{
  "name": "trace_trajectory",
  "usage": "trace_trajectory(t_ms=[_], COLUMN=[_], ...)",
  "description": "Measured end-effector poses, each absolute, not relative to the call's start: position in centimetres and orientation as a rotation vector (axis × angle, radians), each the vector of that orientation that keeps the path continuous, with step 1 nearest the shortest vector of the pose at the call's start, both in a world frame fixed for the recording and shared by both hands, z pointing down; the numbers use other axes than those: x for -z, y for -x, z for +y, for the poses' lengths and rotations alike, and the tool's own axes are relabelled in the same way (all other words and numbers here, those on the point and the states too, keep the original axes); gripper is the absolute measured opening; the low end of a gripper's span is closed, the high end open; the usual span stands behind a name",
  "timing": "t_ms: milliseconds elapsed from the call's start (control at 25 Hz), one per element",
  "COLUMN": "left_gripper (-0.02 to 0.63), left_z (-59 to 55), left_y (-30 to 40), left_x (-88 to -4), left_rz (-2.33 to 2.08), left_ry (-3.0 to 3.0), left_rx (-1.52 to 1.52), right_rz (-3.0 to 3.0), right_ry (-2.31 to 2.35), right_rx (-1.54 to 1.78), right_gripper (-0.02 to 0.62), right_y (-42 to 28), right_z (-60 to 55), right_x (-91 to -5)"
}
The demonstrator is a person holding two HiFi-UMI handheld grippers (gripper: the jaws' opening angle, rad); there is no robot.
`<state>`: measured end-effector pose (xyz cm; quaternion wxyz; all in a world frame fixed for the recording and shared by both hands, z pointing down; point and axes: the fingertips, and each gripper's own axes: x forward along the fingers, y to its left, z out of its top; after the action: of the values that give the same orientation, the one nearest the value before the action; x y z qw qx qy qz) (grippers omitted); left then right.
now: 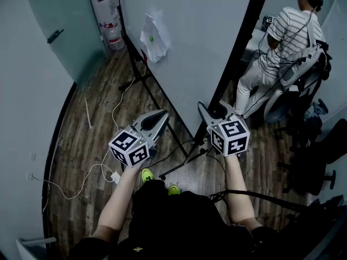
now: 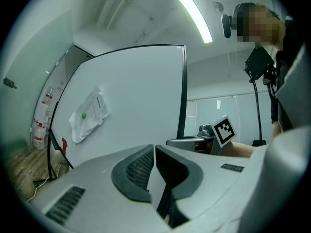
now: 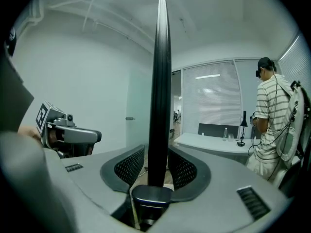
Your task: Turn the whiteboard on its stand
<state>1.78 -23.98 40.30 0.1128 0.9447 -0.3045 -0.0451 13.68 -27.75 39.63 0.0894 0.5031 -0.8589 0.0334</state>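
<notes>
Black frame edge (image 3: 160, 81) of the upright whiteboard (image 1: 195, 37) sits between the right gripper (image 3: 155, 152) jaws, which stand apart with slim gaps on both sides, so nothing's clamped. The left gripper (image 2: 154, 148) is pinched closed on nothing, near the board's face. Print on the paper sheet (image 1: 153, 37) is too small to read.

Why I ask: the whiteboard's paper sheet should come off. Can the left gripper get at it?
Probably yes: the sheet hangs on the whiteboard face toward the left gripper, nothing between.
</notes>
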Motion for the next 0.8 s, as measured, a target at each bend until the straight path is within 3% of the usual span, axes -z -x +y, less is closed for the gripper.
trace_trajectory(t_ms=[800], left_gripper=[0.015], left_z=[-21.8], left_y=[-3.4], left_x=[-40.5], left_rz=[-0.812], left_ry=[-2.789], left_rx=[0.146], right_rz=[-2.503], right_ry=[-1.602], right_rx=[-0.081], right_gripper=[0.141], right_y=[-15.5], right_z=[-22.9], right_x=[-39.5])
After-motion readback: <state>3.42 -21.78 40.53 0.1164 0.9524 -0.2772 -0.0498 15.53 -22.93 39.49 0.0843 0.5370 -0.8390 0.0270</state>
